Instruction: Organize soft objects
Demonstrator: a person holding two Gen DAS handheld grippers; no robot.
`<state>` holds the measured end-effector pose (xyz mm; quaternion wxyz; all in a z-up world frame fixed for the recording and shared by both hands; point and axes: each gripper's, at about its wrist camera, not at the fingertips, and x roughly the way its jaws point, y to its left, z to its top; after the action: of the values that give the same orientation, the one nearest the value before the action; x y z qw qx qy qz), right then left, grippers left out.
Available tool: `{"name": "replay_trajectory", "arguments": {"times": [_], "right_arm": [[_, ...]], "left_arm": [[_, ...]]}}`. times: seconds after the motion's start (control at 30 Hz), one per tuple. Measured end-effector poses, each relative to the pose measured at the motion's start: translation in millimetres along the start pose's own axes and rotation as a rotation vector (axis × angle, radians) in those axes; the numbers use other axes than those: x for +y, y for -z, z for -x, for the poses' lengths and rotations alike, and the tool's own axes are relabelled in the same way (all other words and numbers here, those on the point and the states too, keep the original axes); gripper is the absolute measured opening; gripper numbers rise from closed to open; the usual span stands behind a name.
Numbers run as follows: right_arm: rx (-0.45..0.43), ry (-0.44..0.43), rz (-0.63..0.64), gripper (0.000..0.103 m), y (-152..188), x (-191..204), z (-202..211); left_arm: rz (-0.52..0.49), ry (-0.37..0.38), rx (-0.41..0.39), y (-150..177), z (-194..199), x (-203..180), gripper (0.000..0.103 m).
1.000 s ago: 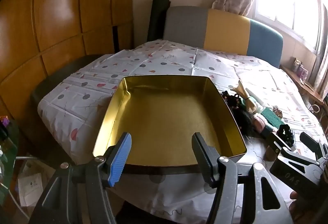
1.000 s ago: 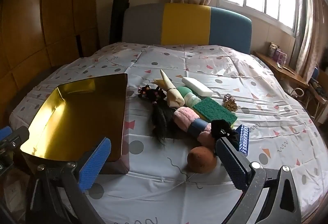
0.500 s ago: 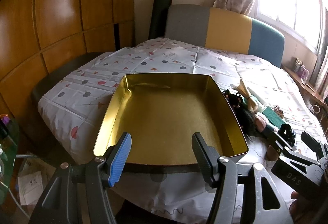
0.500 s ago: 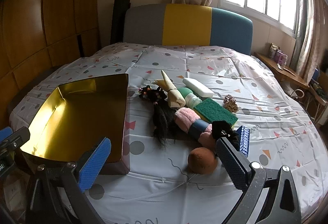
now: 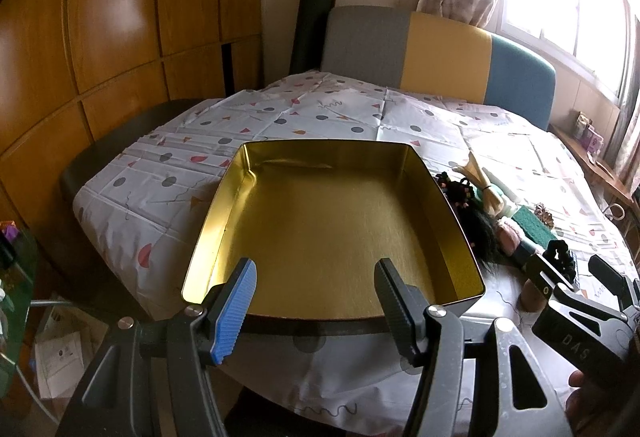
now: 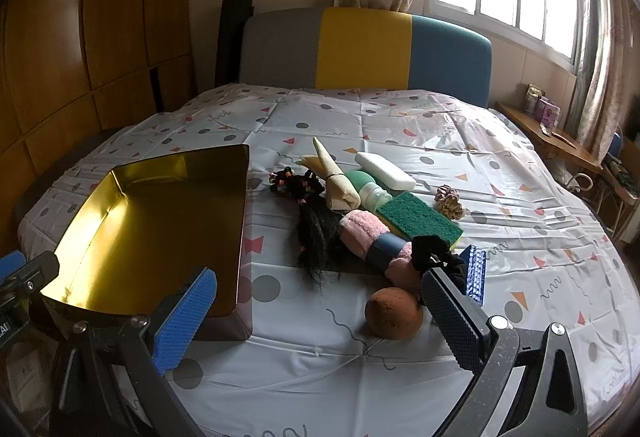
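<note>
A gold metal tin (image 5: pixel 436 193) stands open and empty on the bed; it also shows in the right wrist view (image 6: pixel 240 205) at the left. To its right lie soft things: a black wig (image 6: pixel 316 237), a pink rolled towel (image 6: pixel 360 233), a green sponge (image 6: pixel 418 217), a brown ball (image 6: pixel 392 313), a black scrunchie (image 6: pixel 434 251), a beige scrunchie (image 6: pixel 450 199) and a cream cloth roll (image 6: pixel 334 175). My left gripper (image 5: pixel 314 289) is open and empty at the tin's near edge. My right gripper (image 6: pixel 318 301) is open and empty, just short of the ball.
A white bottle (image 6: pixel 384 175) and a green bottle (image 6: pixel 366 189) lie among the soft things. A blue comb-like item (image 6: pixel 476 273) lies by the black scrunchie. The bed has a grey, yellow and blue headboard (image 6: pixel 360 49). A wooden wardrobe (image 5: pixel 120 37) stands left.
Both grippers have risen and pulled back slightly; the views show a little more of the bed. Nothing on the bed has moved.
</note>
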<state>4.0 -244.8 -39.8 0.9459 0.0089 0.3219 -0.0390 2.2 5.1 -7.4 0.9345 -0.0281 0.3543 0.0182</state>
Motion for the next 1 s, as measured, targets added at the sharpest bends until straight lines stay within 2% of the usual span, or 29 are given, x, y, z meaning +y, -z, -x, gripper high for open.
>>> {"name": "replay_trajectory", "arguments": {"times": [1.0], "right_arm": [[-0.004,0.004,0.002,0.103,0.6,-1.6,1.5]], "left_arm": [[0.0,0.0,0.01,1.1,0.4,0.7,0.062]]}}
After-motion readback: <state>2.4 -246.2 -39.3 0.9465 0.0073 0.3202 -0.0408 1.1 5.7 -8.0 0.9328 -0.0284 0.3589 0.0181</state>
